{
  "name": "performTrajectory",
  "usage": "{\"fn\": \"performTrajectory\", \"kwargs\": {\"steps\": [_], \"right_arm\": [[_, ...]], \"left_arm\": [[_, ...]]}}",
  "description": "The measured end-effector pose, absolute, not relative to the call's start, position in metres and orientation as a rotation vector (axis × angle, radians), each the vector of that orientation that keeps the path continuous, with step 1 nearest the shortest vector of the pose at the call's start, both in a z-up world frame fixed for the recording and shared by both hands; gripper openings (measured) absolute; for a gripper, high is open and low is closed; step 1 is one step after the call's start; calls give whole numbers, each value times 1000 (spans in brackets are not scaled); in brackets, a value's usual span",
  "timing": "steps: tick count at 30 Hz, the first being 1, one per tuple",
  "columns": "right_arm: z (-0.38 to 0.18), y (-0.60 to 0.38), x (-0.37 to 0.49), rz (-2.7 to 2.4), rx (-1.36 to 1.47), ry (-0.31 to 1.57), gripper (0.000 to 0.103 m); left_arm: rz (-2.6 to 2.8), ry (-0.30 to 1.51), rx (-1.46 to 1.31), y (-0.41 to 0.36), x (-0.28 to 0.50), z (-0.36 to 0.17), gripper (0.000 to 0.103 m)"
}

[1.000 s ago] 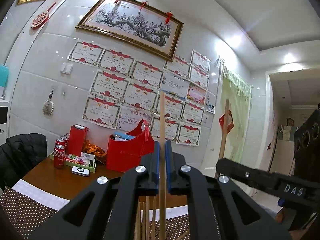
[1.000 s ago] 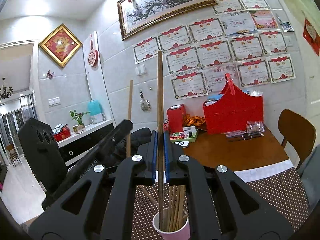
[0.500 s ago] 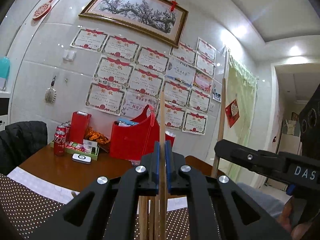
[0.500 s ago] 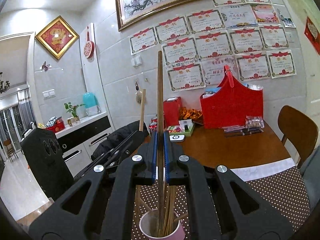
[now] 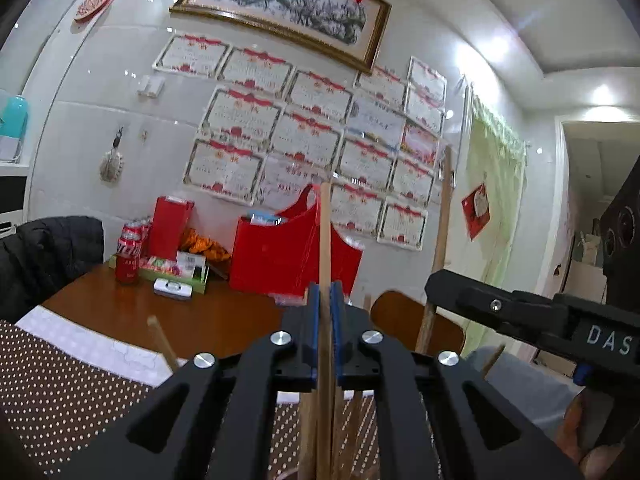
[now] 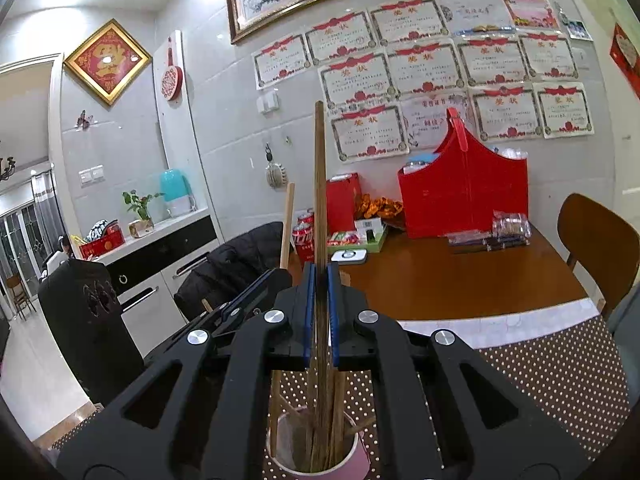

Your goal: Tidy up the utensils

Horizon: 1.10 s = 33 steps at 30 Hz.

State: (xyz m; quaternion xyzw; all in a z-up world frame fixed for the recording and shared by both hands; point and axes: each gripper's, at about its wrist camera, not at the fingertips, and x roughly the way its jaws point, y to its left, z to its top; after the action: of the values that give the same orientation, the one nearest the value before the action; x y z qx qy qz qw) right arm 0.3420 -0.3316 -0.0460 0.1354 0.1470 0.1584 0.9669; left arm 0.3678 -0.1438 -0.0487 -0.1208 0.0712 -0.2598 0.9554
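Observation:
My left gripper [image 5: 325,292] is shut on a light wooden chopstick [image 5: 325,232] that stands upright, its lower end among other chopsticks [image 5: 352,432] below. My right gripper [image 6: 321,276] is shut on a dark wooden chopstick [image 6: 319,184], also upright, with its lower end inside a pink cup [image 6: 356,458] that holds several chopsticks. The right gripper's body [image 5: 520,316] shows at the right of the left wrist view, and the left gripper [image 6: 240,304] with its light chopstick [image 6: 287,224] shows at the left of the right wrist view.
The cup stands on a brown dotted mat [image 6: 560,372] on a wooden table [image 6: 460,280]. A red basket [image 6: 464,192], red cans [image 6: 303,240], a snack tray [image 6: 360,238] and a small white device [image 6: 349,257] sit at the back. Wooden chair [image 6: 596,240] right; black jacket [image 6: 236,264] left.
Both grippers have sunk toward the cup with their chopsticks still gripped. The dark chopstick's lower end now reaches deeper into the cup, and the two grippers stand closer together.

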Motion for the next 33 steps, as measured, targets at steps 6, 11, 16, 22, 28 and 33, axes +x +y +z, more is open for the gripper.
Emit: {"fn": "performTrajectory", "kwargs": {"steps": [6, 11, 16, 22, 28, 33], "right_arm": [[-43, -347, 318, 278, 336, 246, 97], [-26, -359, 297, 261, 378, 218, 97], [-9, -365, 272, 219, 394, 209, 97], [8, -371, 233, 159, 403, 227, 97], [26, -367, 188, 97, 358, 265, 97], [37, -359, 143, 42, 303, 278, 97]], "left_arm": [[-461, 106, -160, -132, 339, -35, 84], [-430, 103, -91, -123, 315, -15, 89], [-381, 134, -55, -111, 288, 7, 89], [-306, 164, 35, -105, 243, 32, 89], [-251, 185, 73, -97, 191, 56, 89], [-223, 204, 75, -90, 152, 70, 89]]}}
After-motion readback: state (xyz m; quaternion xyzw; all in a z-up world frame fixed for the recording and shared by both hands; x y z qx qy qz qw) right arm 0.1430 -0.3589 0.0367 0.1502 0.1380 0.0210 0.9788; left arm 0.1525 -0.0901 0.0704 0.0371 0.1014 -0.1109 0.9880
